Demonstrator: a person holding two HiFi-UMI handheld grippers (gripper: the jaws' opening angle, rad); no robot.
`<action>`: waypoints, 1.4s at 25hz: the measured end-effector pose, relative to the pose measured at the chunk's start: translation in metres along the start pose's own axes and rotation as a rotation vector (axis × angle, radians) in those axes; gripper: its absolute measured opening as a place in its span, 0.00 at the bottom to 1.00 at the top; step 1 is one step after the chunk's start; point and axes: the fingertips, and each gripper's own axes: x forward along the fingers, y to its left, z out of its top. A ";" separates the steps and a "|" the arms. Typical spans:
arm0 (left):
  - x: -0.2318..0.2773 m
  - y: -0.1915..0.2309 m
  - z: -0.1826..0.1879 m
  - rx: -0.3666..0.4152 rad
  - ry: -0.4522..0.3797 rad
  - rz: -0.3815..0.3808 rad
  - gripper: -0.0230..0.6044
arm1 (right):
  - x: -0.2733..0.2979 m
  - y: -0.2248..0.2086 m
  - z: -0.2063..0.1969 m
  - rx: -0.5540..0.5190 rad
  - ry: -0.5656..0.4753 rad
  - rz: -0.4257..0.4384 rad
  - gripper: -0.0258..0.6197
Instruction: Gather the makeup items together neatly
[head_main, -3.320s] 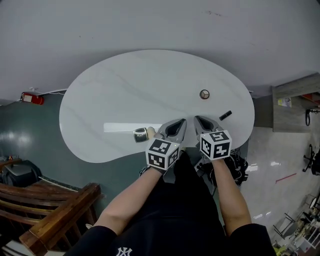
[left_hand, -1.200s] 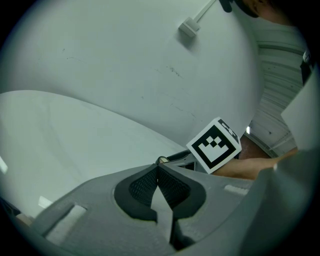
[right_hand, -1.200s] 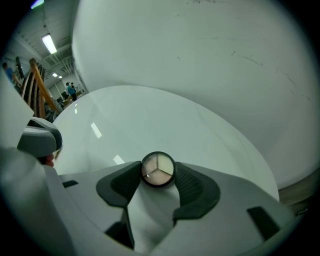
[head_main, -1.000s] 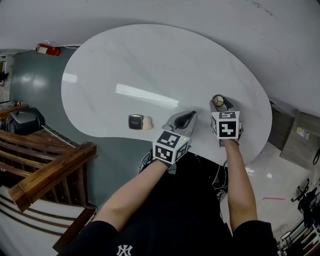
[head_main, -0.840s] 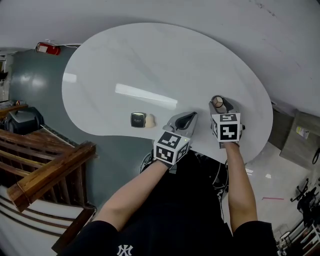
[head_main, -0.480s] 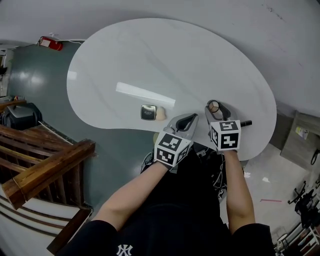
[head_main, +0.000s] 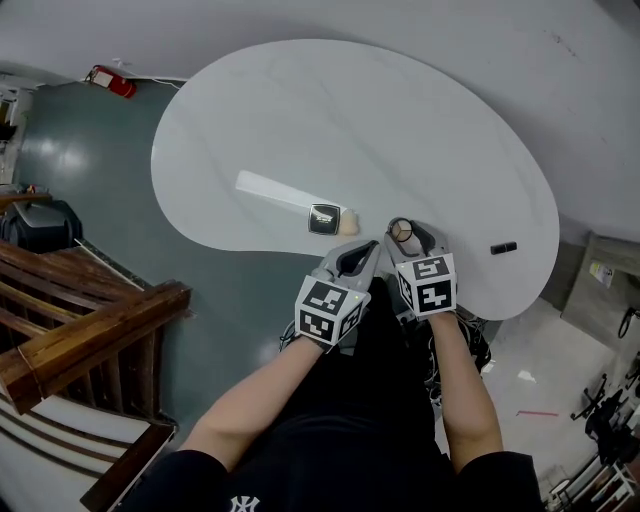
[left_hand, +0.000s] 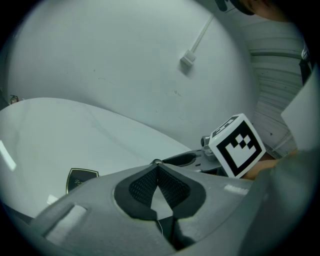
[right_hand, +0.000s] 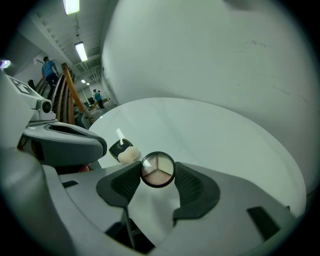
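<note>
Where the right gripper's (right_hand: 159, 176) two dark ribbed pads close in, a small round black-rimmed compact with three pale shades under a clear lid (right_hand: 158, 169) sits clamped between them, its face turned up, held over the near edge of the white glossy kidney-shaped table (head_main: 330, 120). Just beyond it to the left, a flat square black compact with gold lettering (head_main: 322, 218) lies on the tabletop with a beige teardrop makeup sponge (head_main: 348, 222) touching its right side. A short slim black stick (head_main: 504, 247) lies well apart at the table's right end. The left gripper (left_hand: 157, 165) hangs just beside the right one at the near edge, its jaws together with nothing between them. Past the table's left edge, a brown wooden stair rail (head_main: 90, 330) stands on the dark green floor (head_main: 70, 150).
</note>
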 end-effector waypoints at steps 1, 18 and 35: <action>-0.005 0.003 -0.001 -0.001 -0.002 0.005 0.05 | 0.002 0.006 -0.001 -0.007 0.004 0.003 0.38; -0.027 0.036 -0.004 -0.037 -0.022 0.049 0.05 | 0.046 0.037 -0.008 -0.121 0.074 0.014 0.38; -0.019 0.047 -0.002 -0.060 -0.014 0.064 0.05 | 0.064 0.038 -0.018 -0.211 0.143 0.043 0.38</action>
